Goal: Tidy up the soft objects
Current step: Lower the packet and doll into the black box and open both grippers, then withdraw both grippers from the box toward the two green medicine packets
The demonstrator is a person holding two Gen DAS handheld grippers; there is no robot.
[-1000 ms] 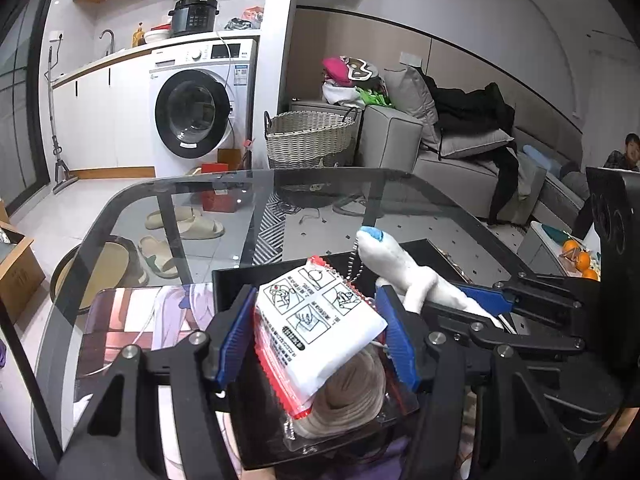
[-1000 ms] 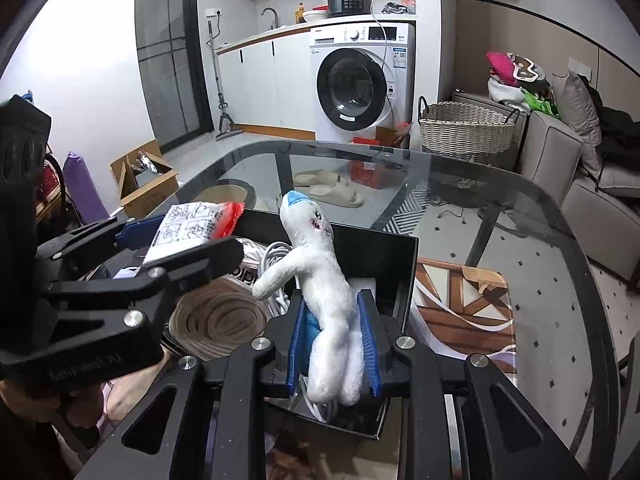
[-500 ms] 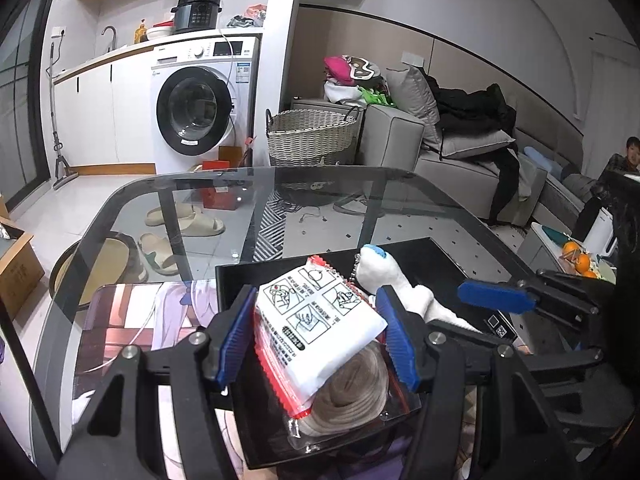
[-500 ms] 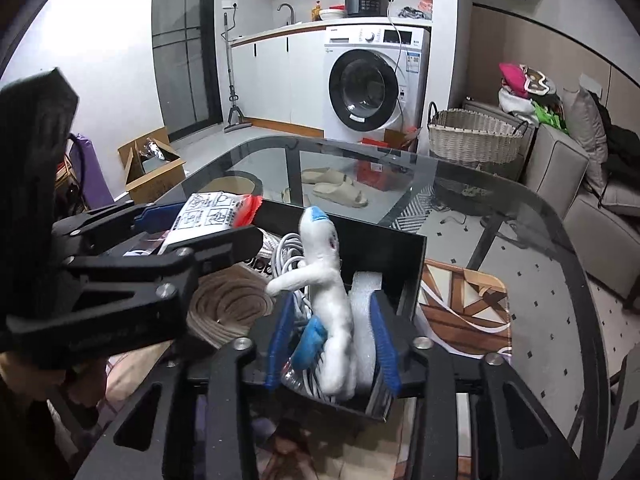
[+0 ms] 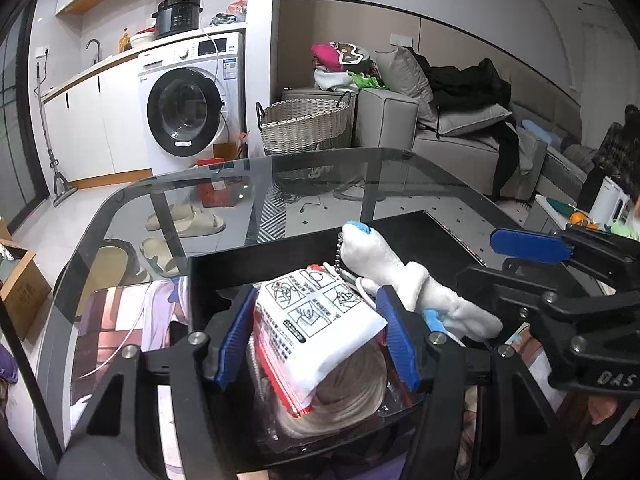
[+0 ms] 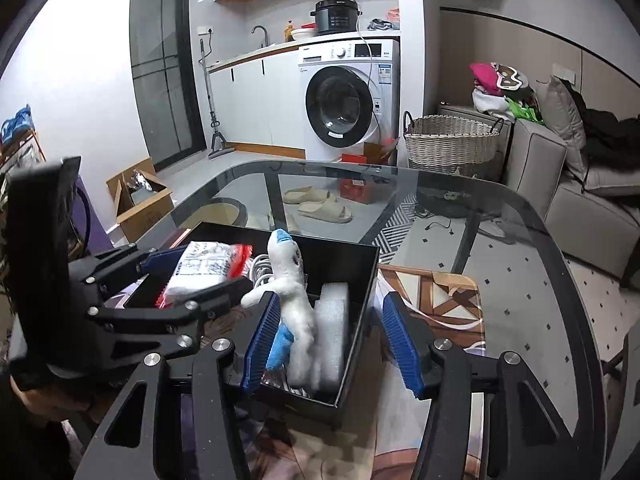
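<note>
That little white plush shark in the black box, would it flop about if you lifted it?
Probably. The plush shark looks stuffed and soft, leaning in the black box, so likely floppy and light. Its fuzzy fabric should grip well, hardly slippery.

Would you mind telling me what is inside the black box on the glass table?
In the black box: a white plush toy, white foam padding, a white cable and a beige rope coil. The packet in the left hand-held gripper hides the rest.

White plush toy (image 6: 296, 300) upright in black open box (image 6: 360, 280) on glass worktop (image 6: 500, 240), white-and-red packet (image 6: 208, 268) left of it, woven basket (image 6: 452, 140) on floor behind.
</note>
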